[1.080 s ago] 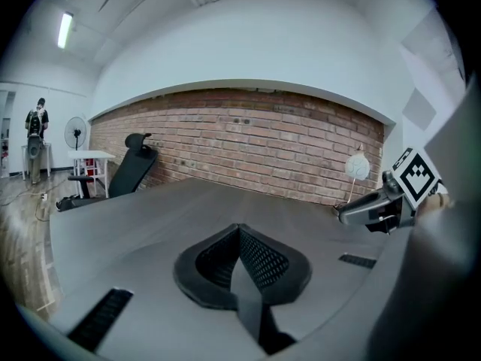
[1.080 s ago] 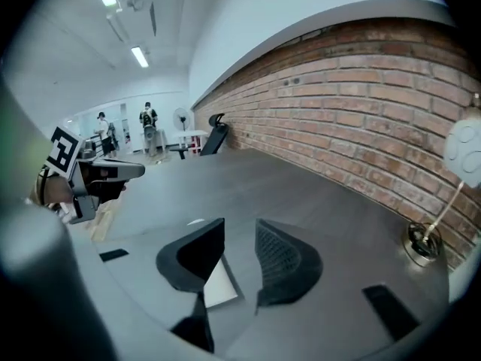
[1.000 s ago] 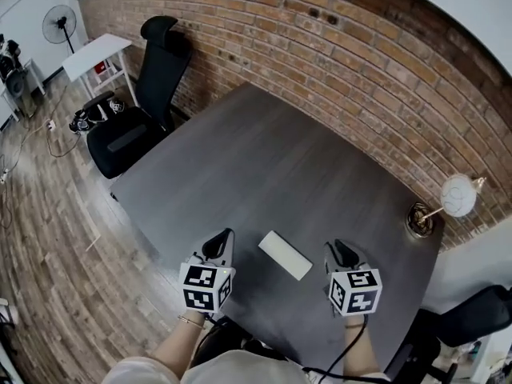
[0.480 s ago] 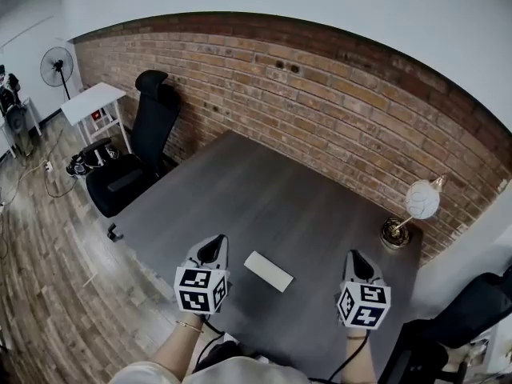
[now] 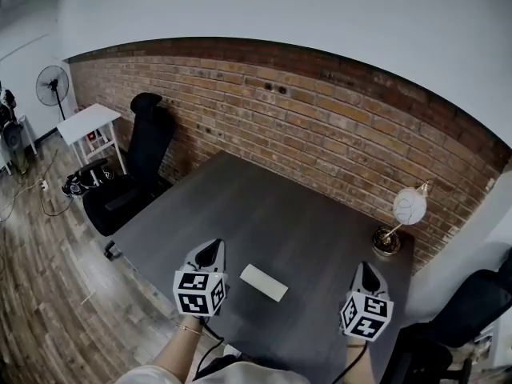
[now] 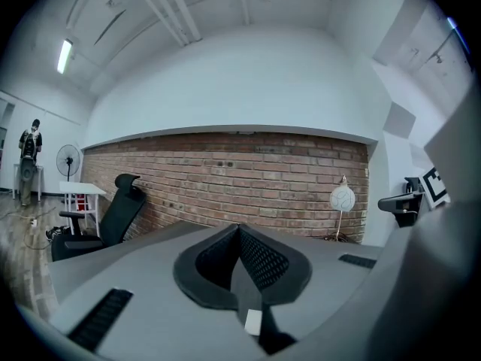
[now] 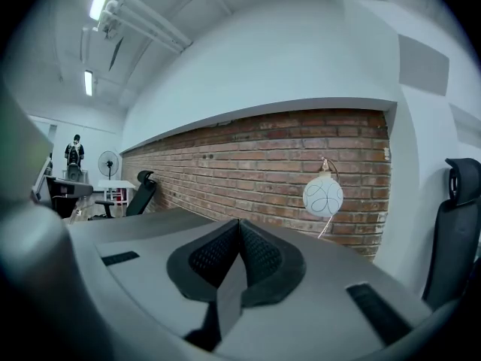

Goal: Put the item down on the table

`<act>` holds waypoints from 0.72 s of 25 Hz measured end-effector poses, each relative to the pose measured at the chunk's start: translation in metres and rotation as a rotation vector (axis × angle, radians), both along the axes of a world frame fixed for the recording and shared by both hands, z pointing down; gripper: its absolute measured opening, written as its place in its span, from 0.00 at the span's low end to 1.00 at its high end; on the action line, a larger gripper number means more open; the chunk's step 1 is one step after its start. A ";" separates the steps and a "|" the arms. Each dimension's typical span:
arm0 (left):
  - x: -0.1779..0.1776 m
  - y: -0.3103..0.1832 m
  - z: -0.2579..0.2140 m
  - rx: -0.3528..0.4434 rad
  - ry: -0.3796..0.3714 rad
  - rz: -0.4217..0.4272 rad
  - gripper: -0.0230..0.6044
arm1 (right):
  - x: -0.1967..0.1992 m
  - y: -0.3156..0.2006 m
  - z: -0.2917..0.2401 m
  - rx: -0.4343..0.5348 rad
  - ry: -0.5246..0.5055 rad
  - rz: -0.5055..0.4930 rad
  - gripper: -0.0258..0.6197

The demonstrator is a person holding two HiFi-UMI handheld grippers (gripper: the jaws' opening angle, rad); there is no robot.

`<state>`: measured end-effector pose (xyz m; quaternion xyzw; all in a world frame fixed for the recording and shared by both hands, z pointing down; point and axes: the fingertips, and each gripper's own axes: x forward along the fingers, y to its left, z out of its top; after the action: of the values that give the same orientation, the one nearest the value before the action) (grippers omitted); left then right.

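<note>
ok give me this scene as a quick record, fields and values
item: white flat block, lying on table, not touched by either gripper
table: dark grey
left gripper: shut, empty, left of item, apart from it
right gripper: shut, empty, jaws have just closed further with nothing between them, right of item, apart from it
lamp: white globe, table's far right corner by brick wall
chair: black, at table's left side
task state: item already down on table
</note>
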<state>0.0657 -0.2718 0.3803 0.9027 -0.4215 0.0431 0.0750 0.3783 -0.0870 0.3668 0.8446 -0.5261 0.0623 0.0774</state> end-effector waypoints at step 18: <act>0.004 -0.019 0.003 -0.009 0.016 0.021 0.06 | -0.001 -0.012 -0.001 -0.024 0.009 0.041 0.09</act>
<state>0.0701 -0.2912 0.3828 0.9070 -0.4113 0.0383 0.0819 0.3778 -0.0994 0.3661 0.8545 -0.5076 0.0662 0.0887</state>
